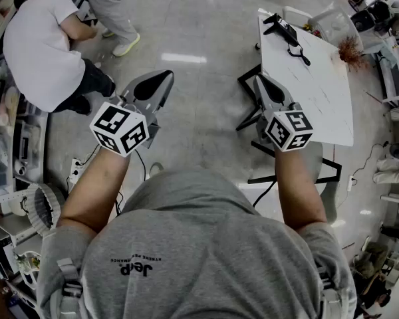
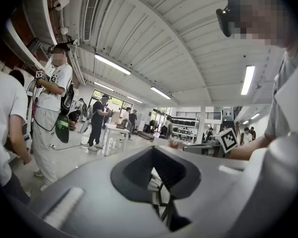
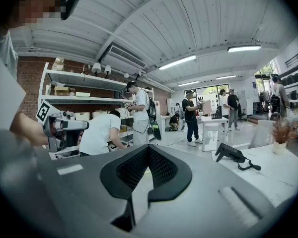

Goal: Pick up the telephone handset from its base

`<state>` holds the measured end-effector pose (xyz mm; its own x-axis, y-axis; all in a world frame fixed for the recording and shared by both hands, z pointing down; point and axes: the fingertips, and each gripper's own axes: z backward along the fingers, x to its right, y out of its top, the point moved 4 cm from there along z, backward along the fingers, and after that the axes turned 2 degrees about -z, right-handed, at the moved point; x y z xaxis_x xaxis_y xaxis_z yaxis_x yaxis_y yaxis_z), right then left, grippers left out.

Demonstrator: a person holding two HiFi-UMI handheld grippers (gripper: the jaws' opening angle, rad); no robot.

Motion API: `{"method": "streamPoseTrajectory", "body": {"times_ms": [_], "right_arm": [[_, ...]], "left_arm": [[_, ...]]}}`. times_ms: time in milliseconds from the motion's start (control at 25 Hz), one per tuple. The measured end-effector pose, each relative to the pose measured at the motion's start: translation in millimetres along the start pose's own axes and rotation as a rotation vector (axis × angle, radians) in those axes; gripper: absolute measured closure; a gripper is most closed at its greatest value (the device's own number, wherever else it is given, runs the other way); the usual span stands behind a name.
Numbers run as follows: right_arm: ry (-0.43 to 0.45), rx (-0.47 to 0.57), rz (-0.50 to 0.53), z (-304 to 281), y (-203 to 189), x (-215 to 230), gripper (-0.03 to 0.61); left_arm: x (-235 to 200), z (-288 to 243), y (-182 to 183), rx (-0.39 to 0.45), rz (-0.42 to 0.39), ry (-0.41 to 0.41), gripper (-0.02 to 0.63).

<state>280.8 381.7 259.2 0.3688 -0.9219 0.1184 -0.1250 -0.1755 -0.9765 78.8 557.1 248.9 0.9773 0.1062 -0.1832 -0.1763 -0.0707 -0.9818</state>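
Both claws are closed, with nothing between their jaws. The left gripper (image 1: pixel 166 76) and right gripper (image 1: pixel 259 80) are held out over the glossy grey floor (image 1: pixel 199 105). Farther off to the right, a black corded telephone (image 1: pixel 283 29) sits at the far end of a white rectangular table (image 1: pixel 319 92), its handset on the base. The person's grey shirt (image 1: pixel 206 238) reads "Jeep".
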Motion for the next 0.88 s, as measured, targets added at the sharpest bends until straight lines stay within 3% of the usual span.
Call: {"method": "streamPoseTrajectory", "body": {"times_ms": [800,840,880], "right_arm": [[0.025,0.020,-0.006,13,-1,30,0.578],[0.052,0.019,-0.010,14,-1,31,0.536],[0.083,0.016,-0.013,14,-1,31,0.380]], "left_arm": [[19,-25,3,-0.001,-0.010,0.018,0.557],[23,-27,4,0.001,-0.010,0.021,0.558],[27,-28,4,0.003,-0.011,0.024,0.557]]}}
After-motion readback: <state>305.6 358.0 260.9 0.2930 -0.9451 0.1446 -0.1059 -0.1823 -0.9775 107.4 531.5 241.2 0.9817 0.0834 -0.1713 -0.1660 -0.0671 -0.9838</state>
